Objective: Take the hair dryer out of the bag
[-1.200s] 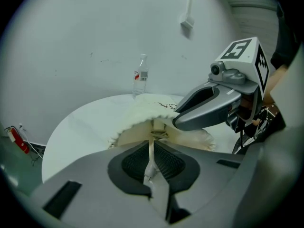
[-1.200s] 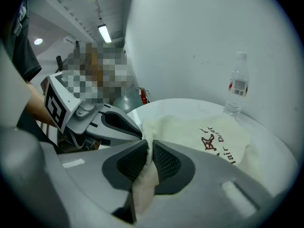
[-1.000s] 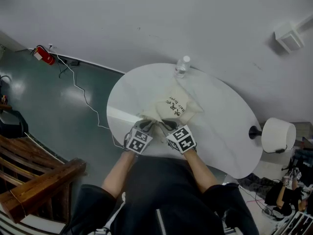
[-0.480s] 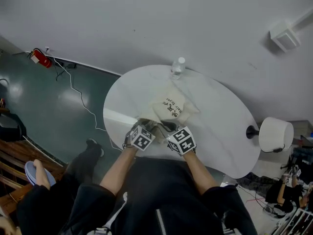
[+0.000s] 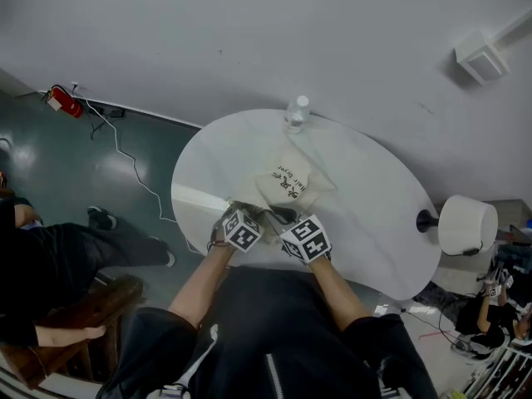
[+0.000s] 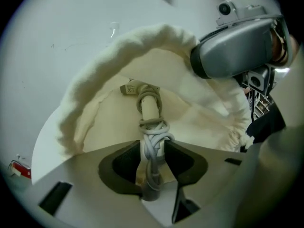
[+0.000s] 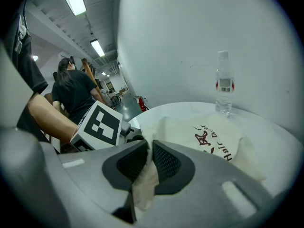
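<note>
A cream cloth bag (image 5: 287, 181) with dark print lies on the round white table (image 5: 374, 214). In the left gripper view its mouth (image 6: 118, 51) gapes wide. Inside lies the hair dryer's pale handle (image 6: 150, 109), wound with a grey cord (image 6: 153, 139). My left gripper (image 6: 153, 148) reaches into the mouth. Its jaws have just been opening and now stand either side of the cord-wrapped handle, not clamped on it. My right gripper (image 7: 150, 158) is shut on the bag's cloth edge (image 7: 142, 189) and holds the mouth up. Both grippers sit side by side at the table's near edge.
A clear water bottle (image 5: 295, 110) stands at the table's far edge behind the bag. A white cylinder on a black stand (image 5: 465, 224) is off the table's right end. A person in dark clothes (image 5: 50, 264) is on the floor side at left, near a wooden bench.
My left gripper has dipped lower into the bag's mouth. The right gripper has stayed put. A person has walked across the floor at left.
</note>
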Motion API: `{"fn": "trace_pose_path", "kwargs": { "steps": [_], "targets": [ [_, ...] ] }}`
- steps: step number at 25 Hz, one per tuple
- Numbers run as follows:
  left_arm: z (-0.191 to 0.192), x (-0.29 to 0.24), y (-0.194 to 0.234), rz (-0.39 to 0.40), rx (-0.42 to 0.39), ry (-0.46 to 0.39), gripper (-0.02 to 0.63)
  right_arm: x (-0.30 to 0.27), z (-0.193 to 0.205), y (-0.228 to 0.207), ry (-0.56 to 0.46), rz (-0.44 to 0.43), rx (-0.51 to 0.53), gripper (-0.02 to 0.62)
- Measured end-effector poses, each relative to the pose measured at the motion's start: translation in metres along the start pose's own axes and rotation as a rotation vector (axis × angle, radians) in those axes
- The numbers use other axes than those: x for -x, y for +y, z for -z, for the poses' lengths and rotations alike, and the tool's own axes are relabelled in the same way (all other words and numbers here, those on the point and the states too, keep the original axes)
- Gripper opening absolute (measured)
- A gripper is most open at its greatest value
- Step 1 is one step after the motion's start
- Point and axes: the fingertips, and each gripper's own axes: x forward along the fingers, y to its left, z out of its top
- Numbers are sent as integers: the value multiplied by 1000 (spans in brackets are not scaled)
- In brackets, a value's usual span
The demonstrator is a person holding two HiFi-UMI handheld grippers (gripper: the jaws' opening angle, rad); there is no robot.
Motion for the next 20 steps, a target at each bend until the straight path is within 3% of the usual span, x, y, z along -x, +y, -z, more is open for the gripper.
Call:
{"fn": "trace_pose_path", "kwargs": {
  "steps": [2, 4, 20],
  "targets": [
    [1, -1, 0, 1, -8, 9, 151, -1, 1, 1, 2, -2, -2, 37],
    [2, -2, -1, 2, -24, 21, 97, -1, 2, 1, 0, -3, -9, 37],
    [-1, 10, -1, 5, -29, 26, 91, -3, 4, -1, 8, 9, 6, 37]
  ]
}}
